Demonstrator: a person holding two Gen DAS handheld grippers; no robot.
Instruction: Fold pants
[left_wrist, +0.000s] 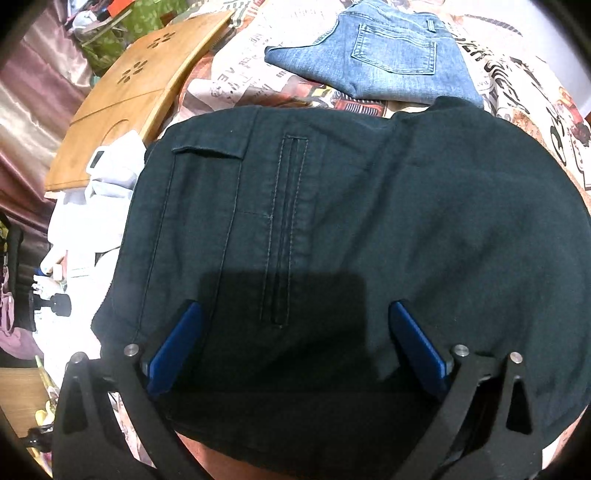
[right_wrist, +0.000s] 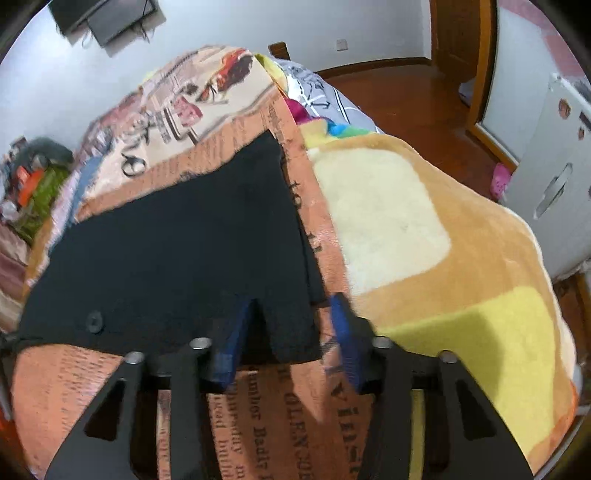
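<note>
Left gripper wide open above dark pants, blue pads clear of fabric, nothing held. Right gripper partly open at pants' near corner, that corner between blue pads; contact unclear. Pants spread flat on printed bedspread. Folded blue jeans beyond pants. Wooden board at left; fleece blanket at right.

Even indoor light, square shadow on dark pants — fisheye-bent edges, right view blurred
</note>
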